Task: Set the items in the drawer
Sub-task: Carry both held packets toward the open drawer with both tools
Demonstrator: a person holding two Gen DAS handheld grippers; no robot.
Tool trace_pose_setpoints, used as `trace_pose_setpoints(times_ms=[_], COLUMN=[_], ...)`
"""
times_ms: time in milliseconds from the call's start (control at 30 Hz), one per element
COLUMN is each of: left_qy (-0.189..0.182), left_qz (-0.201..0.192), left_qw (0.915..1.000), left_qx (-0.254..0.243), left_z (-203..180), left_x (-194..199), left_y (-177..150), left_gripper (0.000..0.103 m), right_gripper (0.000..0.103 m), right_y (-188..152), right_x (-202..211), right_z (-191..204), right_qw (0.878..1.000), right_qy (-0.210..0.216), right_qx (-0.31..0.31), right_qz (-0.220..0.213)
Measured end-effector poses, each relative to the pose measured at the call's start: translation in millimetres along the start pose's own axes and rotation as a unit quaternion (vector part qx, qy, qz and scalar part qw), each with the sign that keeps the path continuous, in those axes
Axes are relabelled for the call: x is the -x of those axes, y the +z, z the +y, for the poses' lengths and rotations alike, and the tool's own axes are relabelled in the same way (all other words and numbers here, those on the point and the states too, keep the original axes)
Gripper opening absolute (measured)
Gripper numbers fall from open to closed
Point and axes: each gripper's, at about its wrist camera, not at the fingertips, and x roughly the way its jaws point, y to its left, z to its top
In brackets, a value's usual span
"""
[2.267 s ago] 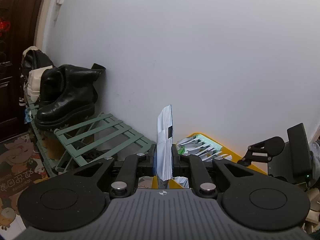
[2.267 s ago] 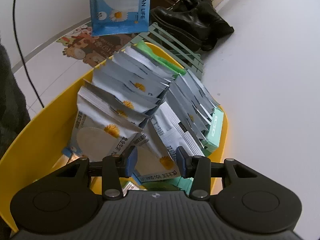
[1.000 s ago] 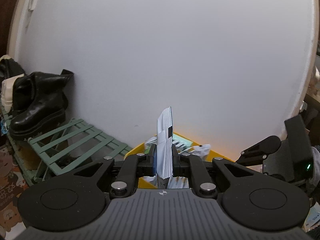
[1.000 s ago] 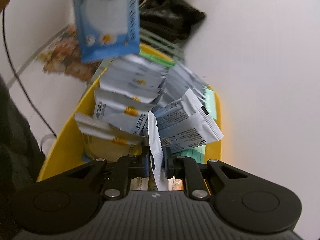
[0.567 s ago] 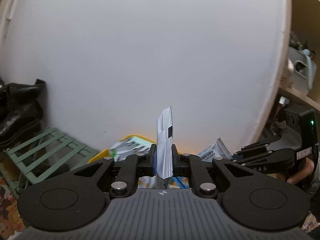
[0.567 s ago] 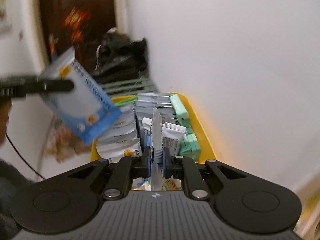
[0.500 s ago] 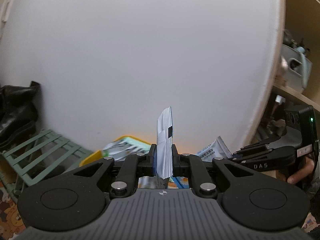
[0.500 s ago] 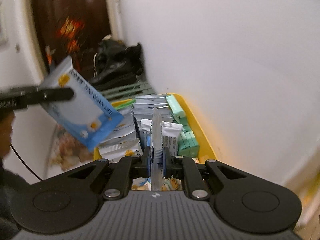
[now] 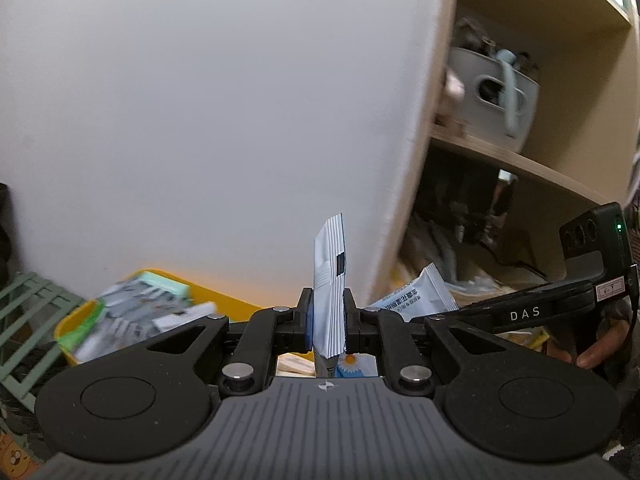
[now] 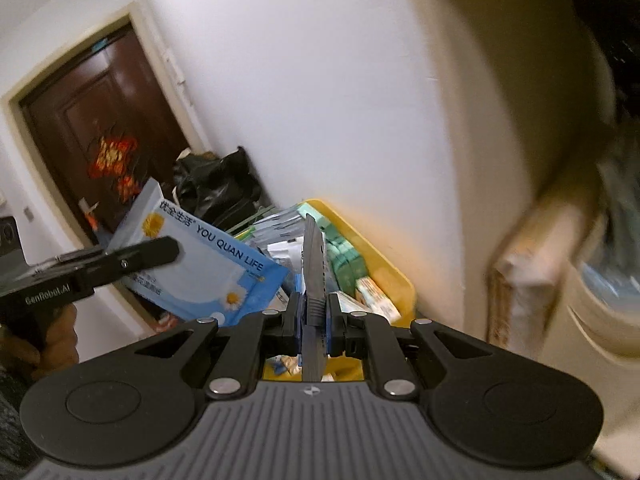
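Observation:
My left gripper [image 9: 326,322] is shut on a blue and white packet [image 9: 330,280], held edge-on and upright; the same packet [image 10: 200,264] shows flat in the right wrist view, marked YOU QUAN LIFE. My right gripper [image 10: 314,320] is shut on a second packet [image 10: 313,276], edge-on; that packet [image 9: 416,298] shows in the left wrist view at the right gripper's tip [image 9: 460,312]. Both are held above a yellow bin [image 10: 384,268] full of similar packets [image 9: 136,308]. The drawer is not clearly visible.
A white wall [image 9: 200,120] stands behind the bin. A wooden shelf unit [image 9: 520,168] with a white basket [image 9: 488,92] is to the right. A green slatted rack [image 9: 24,320] is at the left. A dark door [image 10: 96,120] and black bags [image 10: 216,188] are farther back.
My right gripper closed on a packet in the bin and lifted it. Both grippers have swung right, away from the bin and shoes, toward the wooden shelf unit.

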Motion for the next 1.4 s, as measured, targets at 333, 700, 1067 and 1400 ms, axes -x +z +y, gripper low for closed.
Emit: trace_pose_setpoints(times_ms=[333, 700, 1067, 1400], left_qy=[-0.044, -0.066, -0.040, -0.030], left_qz=[0.054, 0.120, 0.168, 0.160], left_qw=[0.9975, 0.9905, 0.9826, 0.9844], left_qx=[-0.007, -0.011, -0.069, -0.067], left_z=[-58.4, -108.7, -150.7, -162.8], left_x=[-26.9, -77.1, -133.7, -166.8], left_y=[-19.0, -62.7, -114.2, -123.1], left_gripper=[0.014, 0.014, 0.014, 0.014], right_gripper=[0.013, 0.013, 0.013, 0.013], right_y=[-56.3, -143.5, -221.9, -261.9], right_x=[59.7, 125.1, 168.2, 181.4], right_z=[-46.9, -104.9, -150.4, -184.0], right_qw=[0.996, 0.978, 0.951, 0.914], right_qy=[-0.026, -0.096, -0.151, -0.134], right_qx=[-0.083, -0.184, -0.265, -0.372], right_qz=[-0.025, -0.040, -0.039, -0.092])
